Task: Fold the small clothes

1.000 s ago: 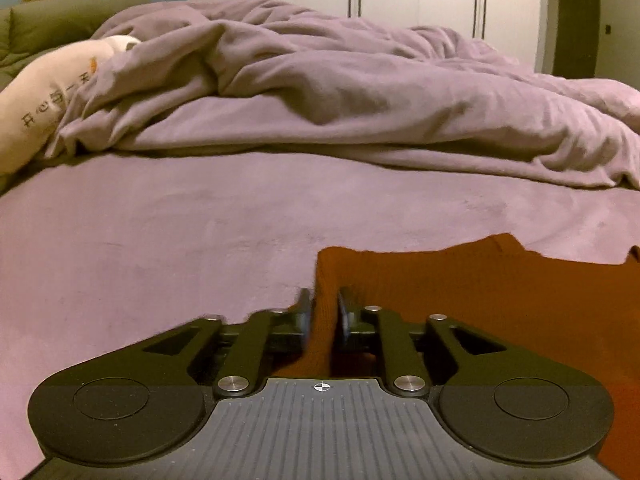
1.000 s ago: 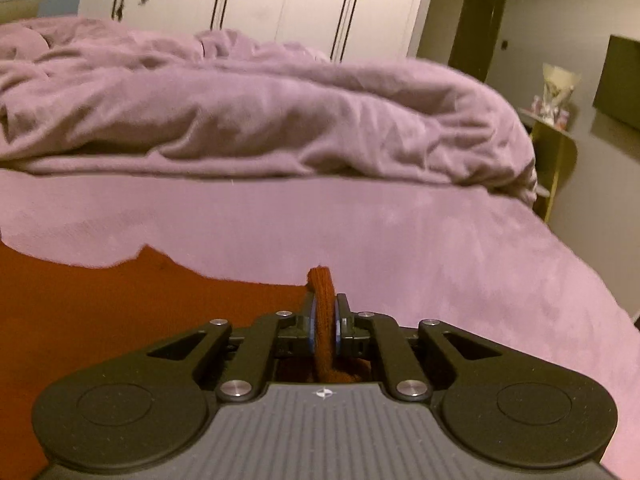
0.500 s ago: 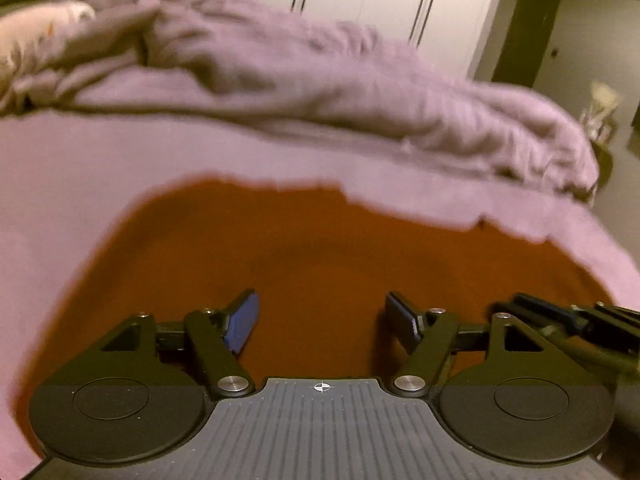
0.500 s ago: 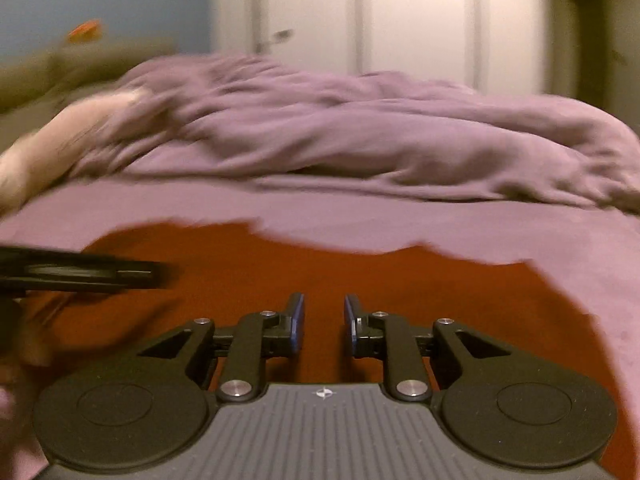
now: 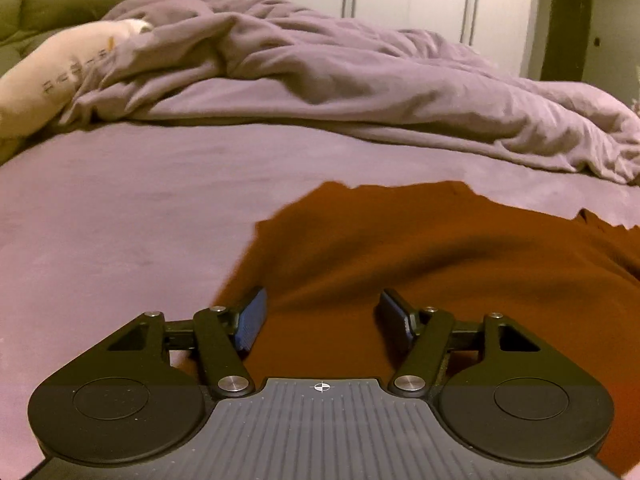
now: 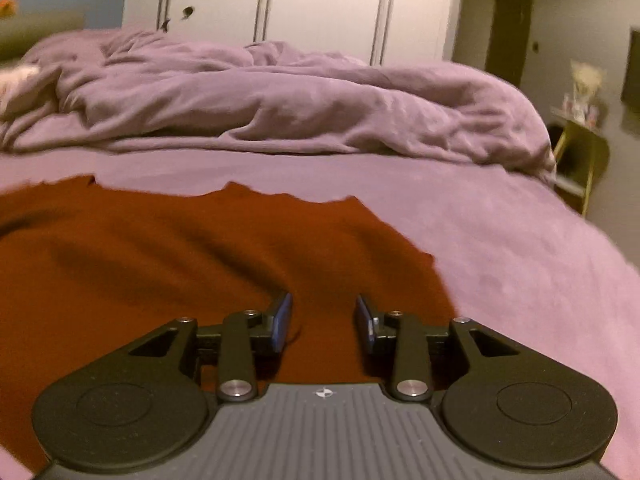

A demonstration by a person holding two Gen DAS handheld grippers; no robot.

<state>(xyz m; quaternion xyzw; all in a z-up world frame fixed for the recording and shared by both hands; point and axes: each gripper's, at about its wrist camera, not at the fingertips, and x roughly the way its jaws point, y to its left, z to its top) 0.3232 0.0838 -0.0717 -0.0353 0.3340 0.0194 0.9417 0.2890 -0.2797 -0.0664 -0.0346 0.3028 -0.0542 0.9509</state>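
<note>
A rust-orange garment [image 5: 420, 256] lies spread flat on the purple bed sheet [image 5: 120, 200]. In the left wrist view my left gripper [image 5: 320, 316] is open and empty, low over the garment's left edge. In the right wrist view the same garment [image 6: 160, 256] fills the left and centre, with soft wrinkles. My right gripper [image 6: 323, 320] is open and empty, low over the garment near its right edge. Neither gripper shows in the other's view.
A rumpled purple duvet [image 5: 320, 88] is heaped across the far side of the bed. A cream pillow [image 5: 48, 80] lies at far left. White wardrobe doors [image 6: 300, 8] stand behind. A small side table [image 6: 580, 152] stands beyond the bed's right edge.
Both grippers have let go of the garment and opened wide. The garment now lies flat, and both grippers have swung and drawn back over its left and right edges.
</note>
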